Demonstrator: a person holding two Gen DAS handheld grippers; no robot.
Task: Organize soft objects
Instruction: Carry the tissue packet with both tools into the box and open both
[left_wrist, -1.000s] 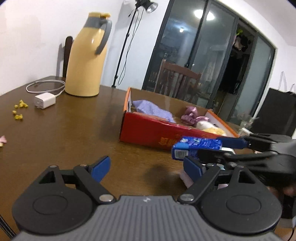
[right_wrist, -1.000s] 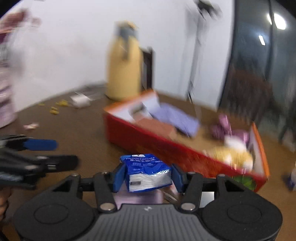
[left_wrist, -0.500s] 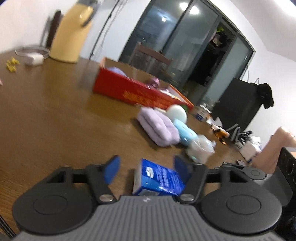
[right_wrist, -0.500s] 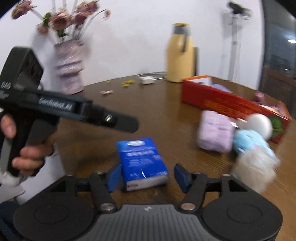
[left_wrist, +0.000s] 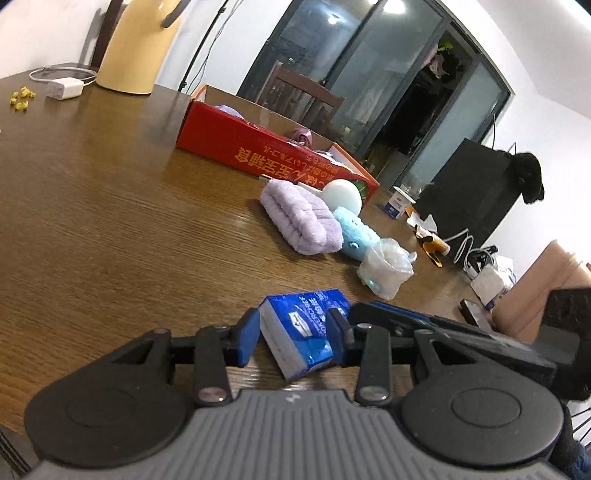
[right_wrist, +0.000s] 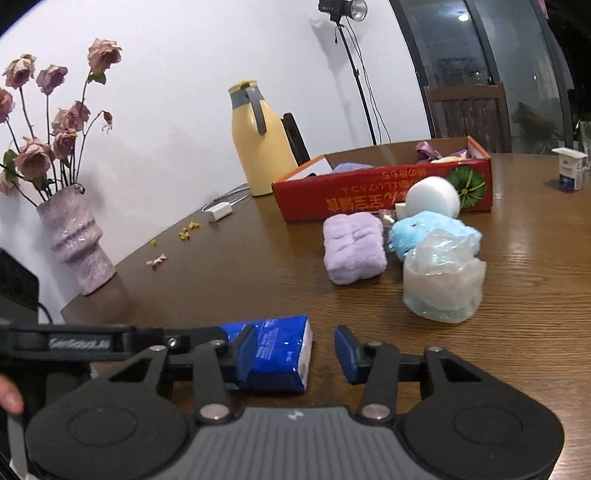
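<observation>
progress: red cardboard box (right_wrist: 384, 192) part-filled, four soft items left out on the table (left_wrist: 92, 229) | left gripper (left_wrist: 293, 338) closing on glossy blue tissue pack (left_wrist: 303, 332), near edge | right gripper (right_wrist: 295, 354) closing, right pad clear | fluffy lilac towel (right_wrist: 352, 249), blue plush (right_wrist: 428, 230), crinkly bag (right_wrist: 443, 277) beside box

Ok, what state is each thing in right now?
tissue pack: between both tongs
left tongs: closing, pads against the tissue pack
right tongs: closing, one pad clear of the tissue pack
red box: open-topped, partly filled
purple towel: folded, outside the red box
thermos: upright
</observation>
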